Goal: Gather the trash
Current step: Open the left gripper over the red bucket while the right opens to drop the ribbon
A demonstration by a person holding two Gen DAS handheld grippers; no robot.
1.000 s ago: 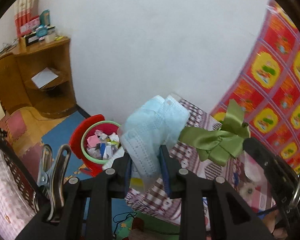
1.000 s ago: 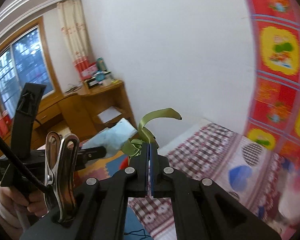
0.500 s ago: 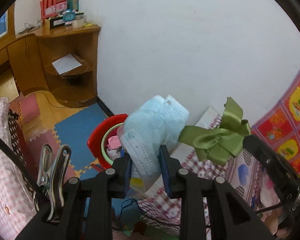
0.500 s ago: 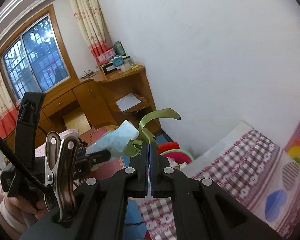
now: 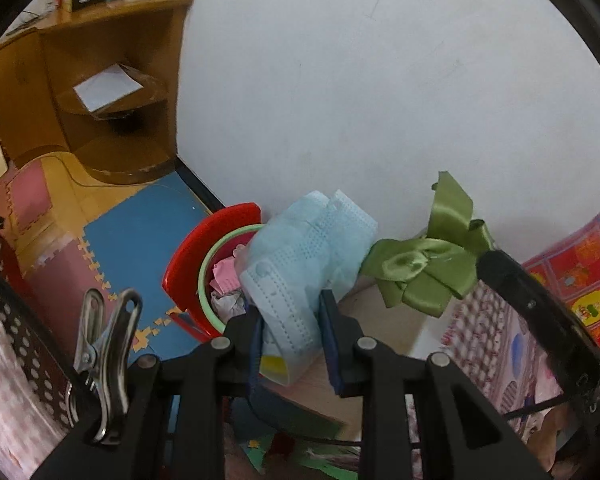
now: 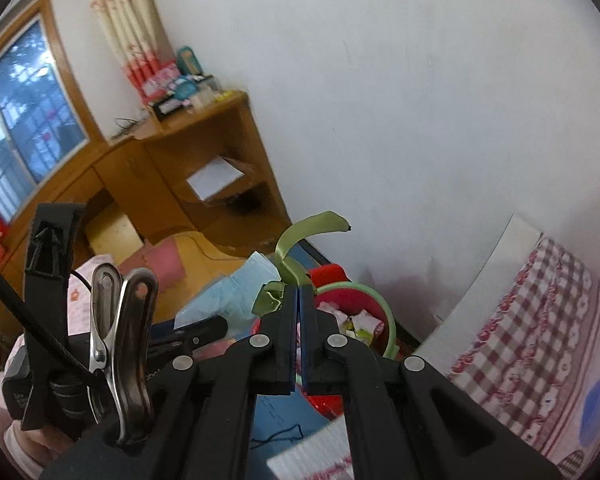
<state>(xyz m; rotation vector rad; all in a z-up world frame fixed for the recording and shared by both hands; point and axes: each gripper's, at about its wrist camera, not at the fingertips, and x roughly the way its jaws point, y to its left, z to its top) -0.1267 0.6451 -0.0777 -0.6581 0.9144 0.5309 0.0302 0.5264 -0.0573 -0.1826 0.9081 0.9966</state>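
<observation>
Our left gripper point(image 5: 290, 322) clamps the blue face mask point(image 5: 300, 256), our right gripper point(image 6: 299, 308) pinches the green ribbon point(image 6: 296, 256), both above the red bin's rim point(image 5: 204, 248) near the wall.

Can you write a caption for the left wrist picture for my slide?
Left gripper holds a blue face mask near the red trash bin; a green bow is alongside.
</observation>
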